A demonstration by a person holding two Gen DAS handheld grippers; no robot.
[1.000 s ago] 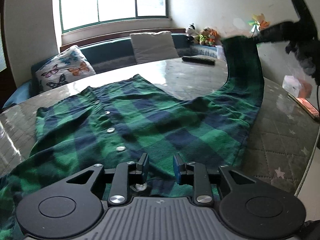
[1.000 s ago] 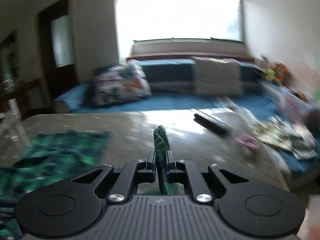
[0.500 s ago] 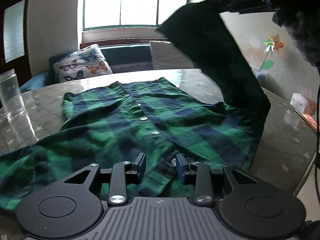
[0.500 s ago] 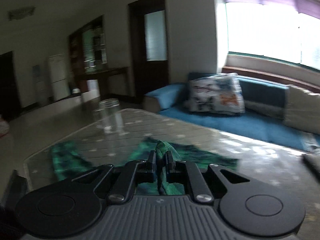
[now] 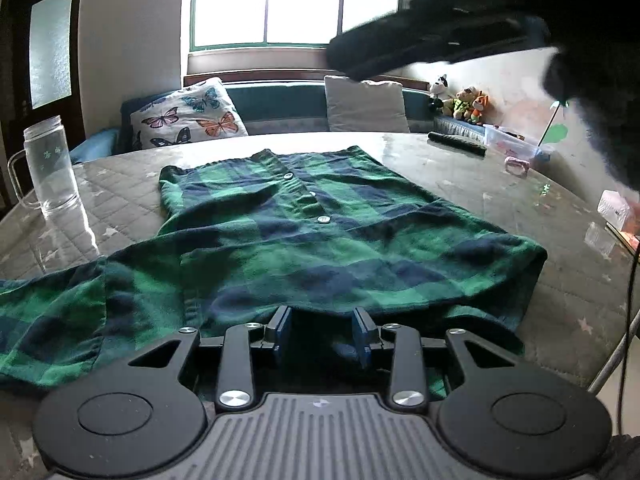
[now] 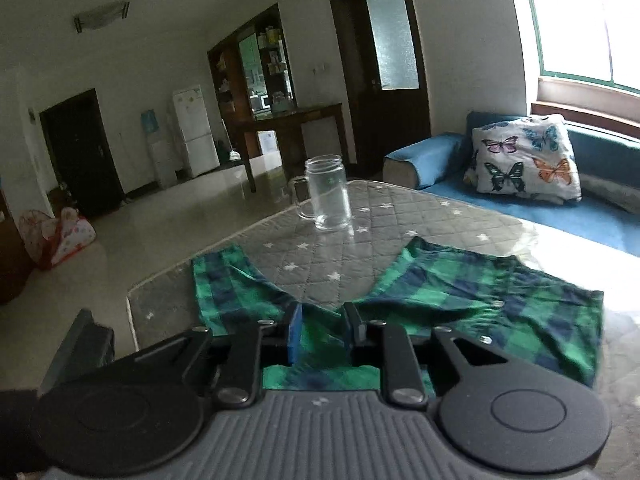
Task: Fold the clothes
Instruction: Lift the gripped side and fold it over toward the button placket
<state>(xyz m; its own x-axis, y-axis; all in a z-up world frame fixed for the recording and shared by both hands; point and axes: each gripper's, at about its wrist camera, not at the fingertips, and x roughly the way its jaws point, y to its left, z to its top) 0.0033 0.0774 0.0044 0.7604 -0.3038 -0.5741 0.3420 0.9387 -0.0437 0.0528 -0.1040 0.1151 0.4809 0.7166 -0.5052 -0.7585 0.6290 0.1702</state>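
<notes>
A green and navy plaid button shirt (image 5: 320, 240) lies flat on the grey quilted table (image 5: 520, 200), with its right sleeve folded across the body and its left sleeve stretched out to the left. My left gripper (image 5: 322, 334) is open and empty just above the shirt's near hem. My right gripper (image 6: 322, 330) is open and empty above the shirt (image 6: 480, 300), near the folded sleeve end. In the left wrist view the right gripper shows as a dark blurred shape (image 5: 440, 32) at the upper right.
A clear glass mug (image 5: 48, 168) stands at the table's left edge; it also shows in the right wrist view (image 6: 326, 192). A black remote (image 5: 456, 143), a pink object (image 5: 516, 165) and a small box (image 5: 616, 210) sit on the right. A sofa with cushions (image 5: 188, 116) is behind.
My right gripper carried the right sleeve up and over the shirt body, laid it down and opened. My left gripper stayed near the hem and opened a little wider.
</notes>
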